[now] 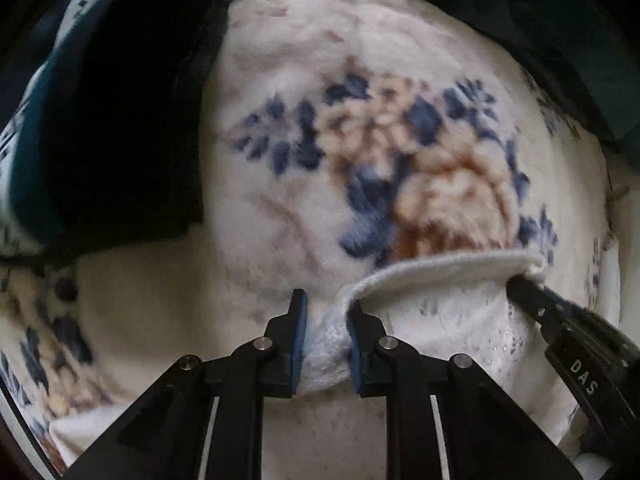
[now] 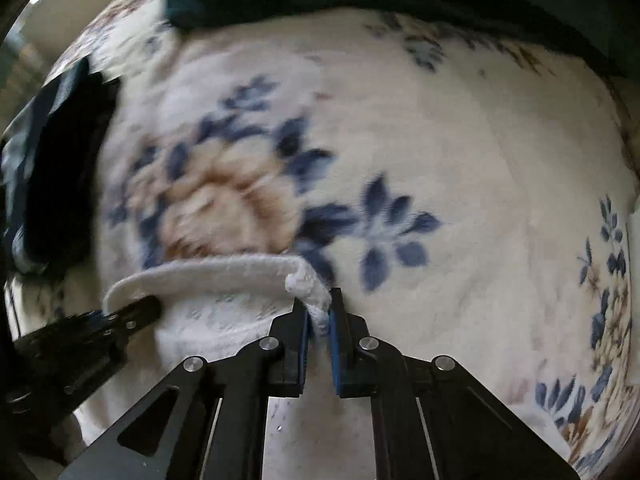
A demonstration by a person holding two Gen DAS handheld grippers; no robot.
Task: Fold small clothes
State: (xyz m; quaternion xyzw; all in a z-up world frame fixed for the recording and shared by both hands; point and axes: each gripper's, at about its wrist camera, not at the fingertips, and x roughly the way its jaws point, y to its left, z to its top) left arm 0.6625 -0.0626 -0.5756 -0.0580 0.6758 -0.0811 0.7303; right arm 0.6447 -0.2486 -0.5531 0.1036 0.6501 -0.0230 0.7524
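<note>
left gripper: clamped on white lace garment corner | right gripper: clamped on opposite corner | floral fleece blanket beneath

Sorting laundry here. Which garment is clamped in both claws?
The white lace-patterned garment, gripped at its thick hem; the dark folded clothes lie untouched aside.

Soft, dim daylight, motion blur smearing the floral blanket (sharper near the lens), fisheye bending the dark edges.
</note>
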